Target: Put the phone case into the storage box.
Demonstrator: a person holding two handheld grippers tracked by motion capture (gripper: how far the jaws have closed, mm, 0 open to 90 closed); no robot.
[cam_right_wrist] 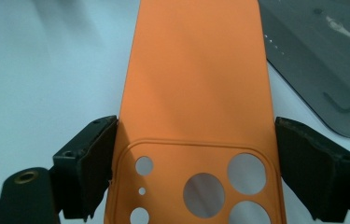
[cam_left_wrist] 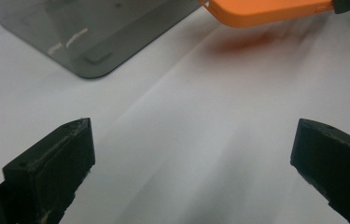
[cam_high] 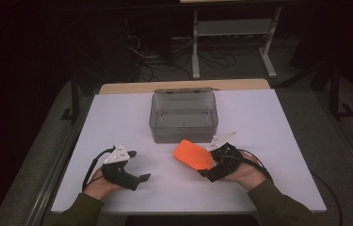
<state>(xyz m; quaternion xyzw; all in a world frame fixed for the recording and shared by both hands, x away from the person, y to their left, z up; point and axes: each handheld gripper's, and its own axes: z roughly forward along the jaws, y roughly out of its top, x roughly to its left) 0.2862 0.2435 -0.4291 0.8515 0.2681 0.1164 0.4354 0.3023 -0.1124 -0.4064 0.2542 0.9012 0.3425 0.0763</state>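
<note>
Two black jaws of the right gripper stand nearest in the right gripper view, and they are clamped on the long sides of the flat orange silicone phone case, at the end where the round camera holes are cut. From the high view, this case is held a little above the white table; its free end points away from the person's right hand, toward the left and the near wall of the box. In the left gripper view the case casts a soft reddish shadow on the table below it, so I judge that it does not touch the surface.

Just behind the case stands the grey translucent plastic box, open at the top, its lid folded back at the far side. It looks empty, as far as the dark walls allow me to see.

The left gripper rests low near the table on the person's left side, its jaws wide apart and with nothing between them.

I think the step in hand is the carrying of the case toward the box. The next move calls for lifting the case above the near rim, bringing it over the opening, perhaps tilting it so that its length fits inside, and only then letting the jaws part. The near wall is close, so the free end could strike it if the lift is too small.
</note>
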